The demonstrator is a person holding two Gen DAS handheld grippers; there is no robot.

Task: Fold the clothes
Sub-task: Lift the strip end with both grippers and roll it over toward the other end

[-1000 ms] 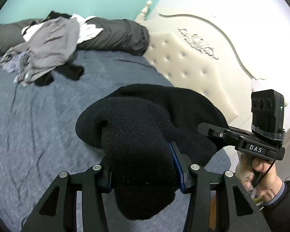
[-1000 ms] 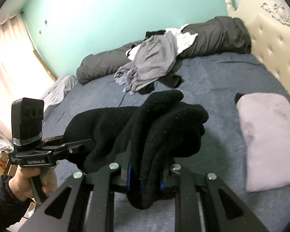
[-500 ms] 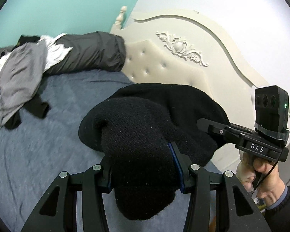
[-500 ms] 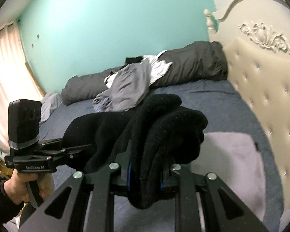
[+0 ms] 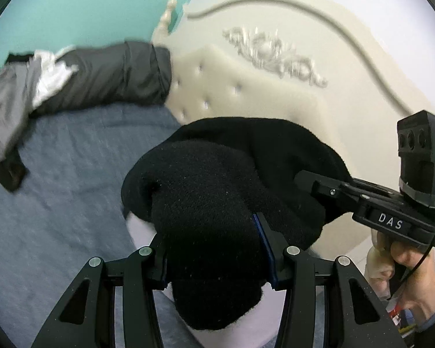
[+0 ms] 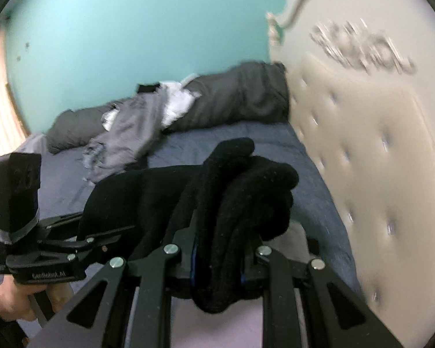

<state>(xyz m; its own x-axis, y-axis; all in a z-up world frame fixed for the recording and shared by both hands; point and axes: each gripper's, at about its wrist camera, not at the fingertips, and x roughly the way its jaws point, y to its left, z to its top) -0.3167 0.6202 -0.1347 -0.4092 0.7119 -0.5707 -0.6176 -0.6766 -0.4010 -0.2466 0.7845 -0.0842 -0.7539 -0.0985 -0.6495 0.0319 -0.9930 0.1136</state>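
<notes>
While both grippers clamp it, the black fleece garment hangs bunched in the air above the bed, close to the headboard.

Left gripper: the jaws are closed on a thick roll of the black fabric. The roll fills the gap between the blue-edged pads, bulges up and forward over them, and sags below the linkage.

Right gripper: the jaws stand at a narrow gap, pinching several stacked folds of the same garment. The folds rise above the pads in ridges and droop in a loop beneath them.

Between the two grippers, the fabric spans as one dark mass. In the left wrist view the right gripper's body, labelled DAS, enters from the right with a hand around its handle. In the right wrist view the left gripper's body enters from the lower left, also held by a hand.

Directly beneath the garment lies a folded pale lilac item on the blue-grey bed cover, just beside the headboard. How far the garment hangs above it cannot be told.

Farther out, a dark grey bolster lies along the teal wall at the far edge of the bed. A loose pile of clothes, grey, white and black, rests on and in front of the bolster, well apart from the held garment. The cream headboard is tufted and carries a carved ornament. Both views are blurred.
</notes>
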